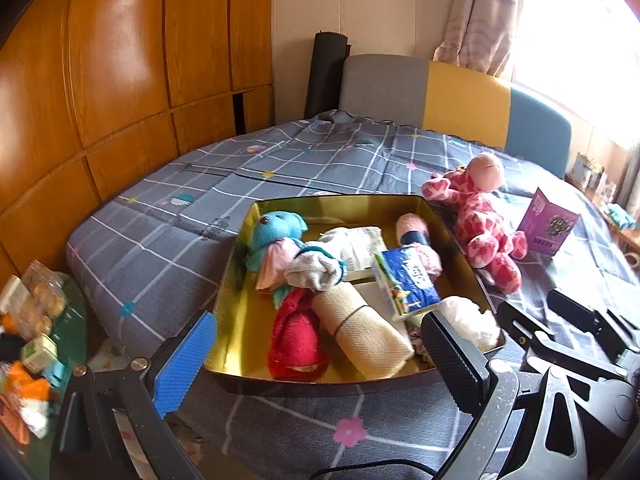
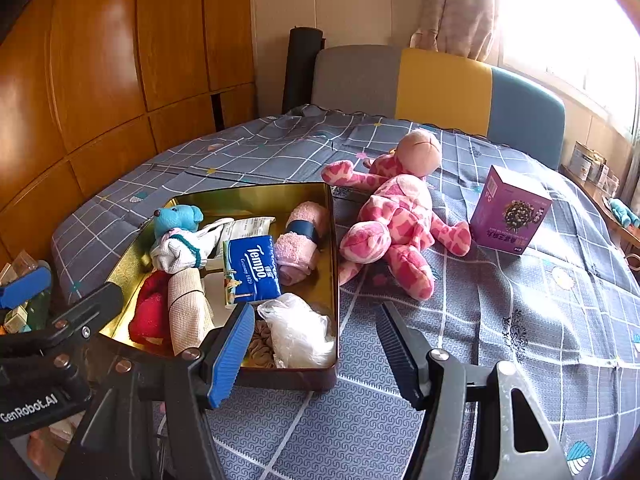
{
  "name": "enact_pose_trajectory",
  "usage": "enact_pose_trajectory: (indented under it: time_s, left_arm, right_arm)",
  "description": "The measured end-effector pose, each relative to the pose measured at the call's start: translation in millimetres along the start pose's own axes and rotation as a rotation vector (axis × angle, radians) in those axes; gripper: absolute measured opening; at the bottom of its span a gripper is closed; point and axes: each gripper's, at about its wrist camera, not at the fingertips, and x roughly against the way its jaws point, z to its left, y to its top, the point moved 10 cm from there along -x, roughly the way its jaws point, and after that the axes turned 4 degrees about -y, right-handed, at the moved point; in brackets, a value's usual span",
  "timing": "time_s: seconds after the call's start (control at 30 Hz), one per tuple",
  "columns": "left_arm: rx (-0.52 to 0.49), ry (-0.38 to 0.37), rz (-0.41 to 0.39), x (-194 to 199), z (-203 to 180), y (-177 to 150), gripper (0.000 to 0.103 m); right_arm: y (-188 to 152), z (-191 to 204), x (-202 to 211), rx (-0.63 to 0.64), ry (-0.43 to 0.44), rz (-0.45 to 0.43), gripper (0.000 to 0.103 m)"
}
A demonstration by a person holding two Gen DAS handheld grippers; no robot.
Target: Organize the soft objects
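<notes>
A: Soft toys first, from the left wrist view: where are they relative to the gold tin [image 1: 352, 204]?

B: On the bed [image 1: 168, 240], the blue teddy bear [image 1: 272, 232] lies inside the tin at its far left corner. A white sock [image 1: 320, 268] lies just beside it, a red towel [image 1: 294, 336] and a rolled cream cloth [image 1: 360, 330] sit toward the near side, and a blue tissue pack [image 1: 408, 284] leans in the middle. A pink rolled towel [image 1: 416, 236] with a dark band lies at the far right inside. The pink spotted plush [image 1: 484, 220] lies outside, just beside the tin's right wall.

A: And the left gripper [image 1: 320, 356]?

B: Its jaws stand wide, with nothing between them, in front of the tin's near wall.

A: Now the right wrist view.

B: The same tin [image 2: 334, 264] sits left of centre. The blue teddy bear [image 2: 176, 220] is at its far left, the Tempo tissue pack [image 2: 252, 268] in the middle, a clear plastic bag [image 2: 296, 332] at the near right corner beside a brown scrunchie [image 2: 262, 344]. The pink spotted plush [image 2: 396, 216] sprawls on the bed right of the tin, touching its wall or nearly so. A purple box [image 2: 508, 212] stands further right, near the plush's arm.

A: The right gripper [image 2: 316, 352]?

B: Jaws parted wide and empty, at the tin's near right corner.
</notes>
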Motion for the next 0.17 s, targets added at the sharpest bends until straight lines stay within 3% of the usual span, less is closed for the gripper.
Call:
enact_pose_trajectory:
  time_s: [0.17]
  left_arm:
    - [-0.005,-0.017,-0.012,-1.1,-3.8,-2.2,0.103]
  right_arm:
    - [-1.3,-9.7,0.0,-0.016,-0.01,0.002,0.064]
